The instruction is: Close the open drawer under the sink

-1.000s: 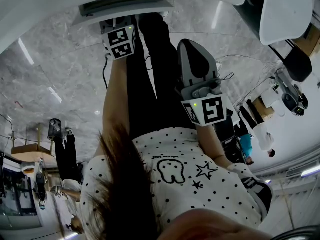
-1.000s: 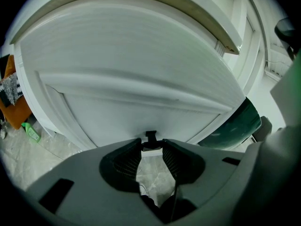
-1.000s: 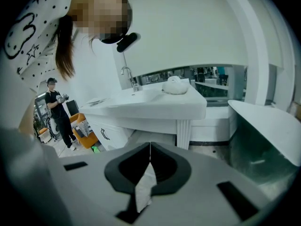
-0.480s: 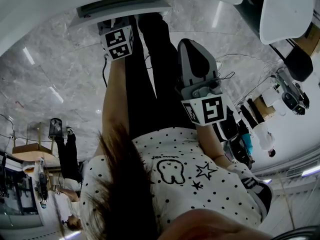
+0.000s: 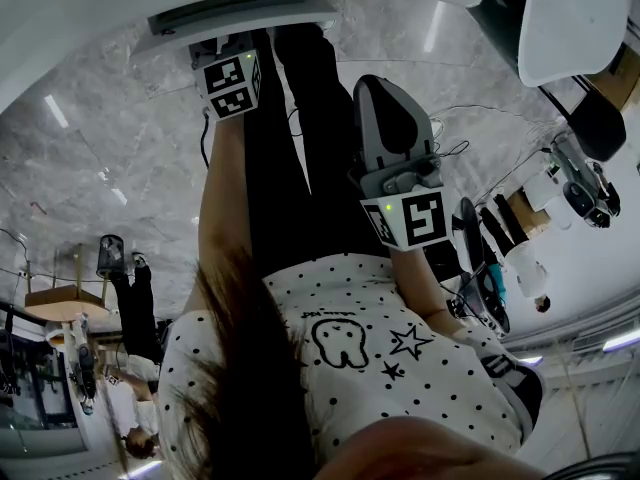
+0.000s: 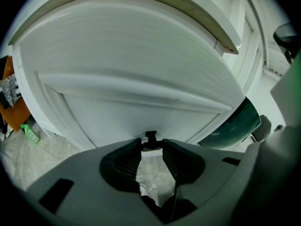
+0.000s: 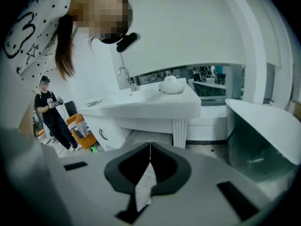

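1. Since the white vanity [image 5: 70, 8] is fixed and only its drawer runs in it, the closing push should go straight into the cabinet. It should be square to the front, not angled down toward the marble floor [image 5: 100, 168].
2. The drawer [image 6: 141, 65] stands out from the vanity at the top of the head view, and its pale front fills the left gripper view. By my reading it is not yet home. A slow, even push near the middle of its width should keep it from racking on its runners. Ease off as the front nears the cabinet face so it does not slam.
3. The left gripper [image 6: 150, 147] is the one at work, its tips right up at the drawer front. Its jaws stand a little apart, with floor showing through the gap. Holding them at that opening and pressing with both tips together would spread the load.
4. The right gripper [image 7: 150, 147] hangs back beside the person's leg, its jaws pressed together on nothing. It is best kept clear of the closing gap.
5. A small dark fitting [image 6: 150, 136] sits just at the left tips. I cannot tell whether it is pinched or only touched, so check that it does not slip.
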Tool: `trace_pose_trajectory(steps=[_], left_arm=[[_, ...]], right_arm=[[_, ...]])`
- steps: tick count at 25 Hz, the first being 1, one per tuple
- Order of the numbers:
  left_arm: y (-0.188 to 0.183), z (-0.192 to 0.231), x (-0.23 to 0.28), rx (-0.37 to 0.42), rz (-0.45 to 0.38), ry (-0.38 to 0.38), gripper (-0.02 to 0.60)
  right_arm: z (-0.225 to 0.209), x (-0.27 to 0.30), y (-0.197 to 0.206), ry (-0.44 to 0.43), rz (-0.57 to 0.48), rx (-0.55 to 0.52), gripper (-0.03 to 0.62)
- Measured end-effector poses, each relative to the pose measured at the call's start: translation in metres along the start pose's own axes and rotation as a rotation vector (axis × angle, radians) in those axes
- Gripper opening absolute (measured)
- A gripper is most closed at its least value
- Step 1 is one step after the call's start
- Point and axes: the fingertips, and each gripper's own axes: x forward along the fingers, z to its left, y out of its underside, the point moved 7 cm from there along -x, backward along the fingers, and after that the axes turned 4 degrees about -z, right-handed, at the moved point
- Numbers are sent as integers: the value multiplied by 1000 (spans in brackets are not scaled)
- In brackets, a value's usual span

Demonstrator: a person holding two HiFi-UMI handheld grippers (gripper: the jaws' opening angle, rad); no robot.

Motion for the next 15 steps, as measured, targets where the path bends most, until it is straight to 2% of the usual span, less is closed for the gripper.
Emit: trace_pose_trajectory(steps=[15], left_arm=[[-12,1,10,-1,-14,-13,141]], right_arm=[[-2,-2,3,3,-1,10,15]])
